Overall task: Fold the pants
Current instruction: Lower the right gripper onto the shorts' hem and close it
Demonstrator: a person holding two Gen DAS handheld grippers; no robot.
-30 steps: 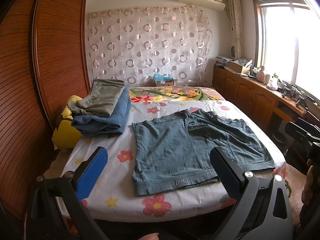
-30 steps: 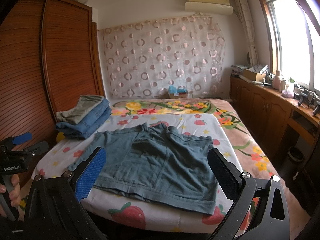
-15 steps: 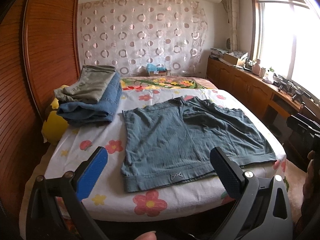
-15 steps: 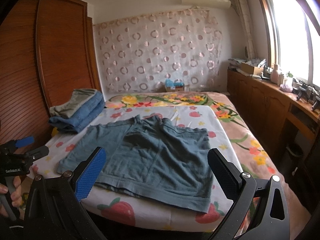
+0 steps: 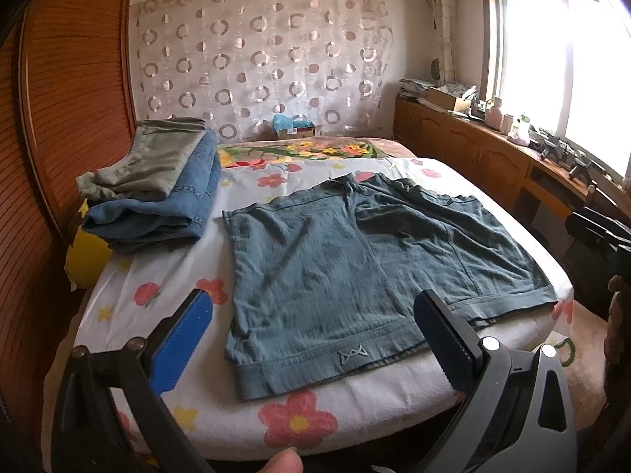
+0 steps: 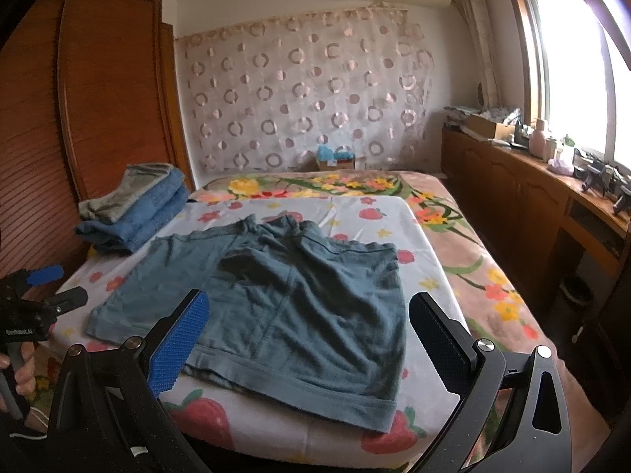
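Hand-held gripper [image 5: 311,339] above flat pants [image 5: 355,260]

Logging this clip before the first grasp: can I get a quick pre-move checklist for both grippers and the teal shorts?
1. Left gripper open, empty: ok.
2. Right gripper open, empty: ok.
3. Teal shorts spread flat on the floral sheet, no fold made: ok.
4. Waistband edge nearest both grippers, uncovered: ok.
5. Stack of folded clothes apart from the shorts: ok.
6. Fingers touching fabric: cannot tell.

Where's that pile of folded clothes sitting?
The folded clothes pile sits at the bed's left edge beside the wooden wardrobe, just left of the spread-out pants.
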